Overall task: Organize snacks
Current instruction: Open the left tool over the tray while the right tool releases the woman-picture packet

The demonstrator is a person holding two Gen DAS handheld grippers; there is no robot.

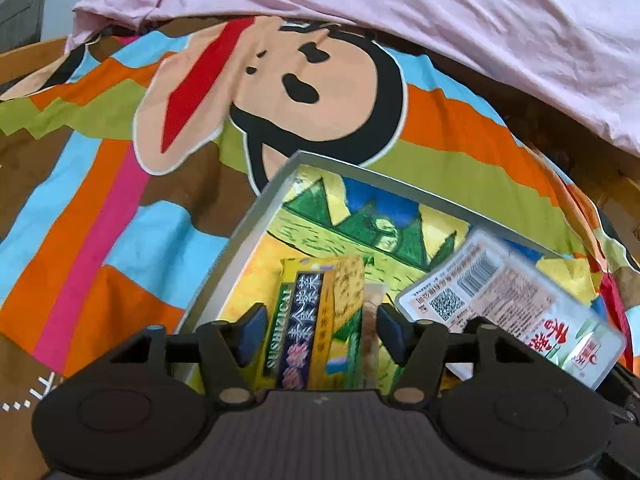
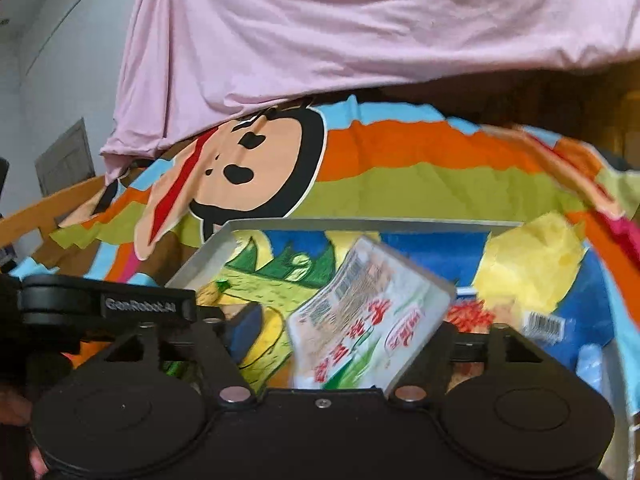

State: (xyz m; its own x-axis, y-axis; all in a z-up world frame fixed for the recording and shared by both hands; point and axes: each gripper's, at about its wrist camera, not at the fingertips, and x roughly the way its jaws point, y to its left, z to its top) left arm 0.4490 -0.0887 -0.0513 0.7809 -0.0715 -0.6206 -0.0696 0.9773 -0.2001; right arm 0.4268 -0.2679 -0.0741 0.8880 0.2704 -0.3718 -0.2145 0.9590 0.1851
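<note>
Both jaws are closed on packets: the left gripper [image 1: 318, 330] clamps a green-and-yellow snack packet [image 1: 316, 316] between its blue pads, and the right gripper [image 2: 344, 334] holds a white packet with a barcode [image 2: 360, 312] (tilted, and blurred). Both packets hang over the shallow box [image 2: 208, 256] with a painted inside, which lies on the colourful cartoon bedsheet [image 1: 120, 184]. A yellow bag [image 2: 532, 268] lies inside the box.

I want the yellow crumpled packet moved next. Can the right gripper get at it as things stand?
Probably not yet: the right gripper has its jaws around a white flat snack packet. The yellow crumpled packet lies uncovered in the grey metal tray, so the way looks free once the gripper is emptied.
</note>
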